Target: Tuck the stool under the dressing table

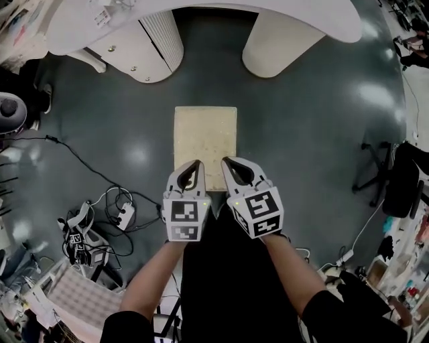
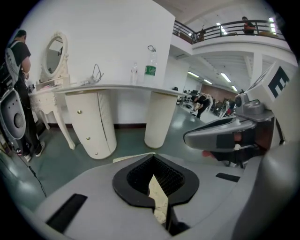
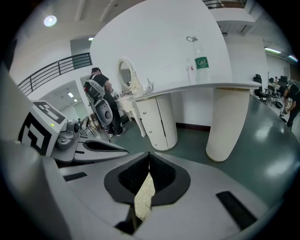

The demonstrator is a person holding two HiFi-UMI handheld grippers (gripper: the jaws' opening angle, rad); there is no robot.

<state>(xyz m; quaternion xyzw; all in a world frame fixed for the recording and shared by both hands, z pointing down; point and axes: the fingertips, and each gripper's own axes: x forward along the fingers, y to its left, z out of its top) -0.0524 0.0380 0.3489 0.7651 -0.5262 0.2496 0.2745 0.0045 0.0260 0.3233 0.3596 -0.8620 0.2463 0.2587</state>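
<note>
Bare forearms point(image 1: 151, 285) reach in from the bottom of the head view, each hand carrying a gripper. The left gripper point(image 1: 193, 167) and right gripper point(image 1: 231, 166) sit side by side, tilted downward, with their tips over the near edge of the stool point(image 1: 205, 127). Both pairs of jaws are pressed fully together and hold nothing. In each gripper view only a thin sliver of the pale, speckled seat shows through the narrow slit between them. Whether the tips already touch the seat cannot be told from these views.

Closed jaws suit the job, by my reading: nothing needs gripping, and two blunt closed tips set evenly on the near edge can shove the stool forward without twisting it.

The stool stands on the dark green floor point(image 1: 315, 134), well clear of the dressing table point(image 1: 301, 17), not yet tucked in. It lines up roughly with the open gap between the table's drawer pedestal point(image 1: 144, 50) and its round column point(image 1: 275, 47), so a straight push should carry it under the white top. A bottle point(image 2: 150, 68) stands on that top, and an oval mirror point(image 2: 55, 55) rises farther left. Loose cables point(image 1: 100, 214) lie on the floor to the left, away from the stool's path.
</note>
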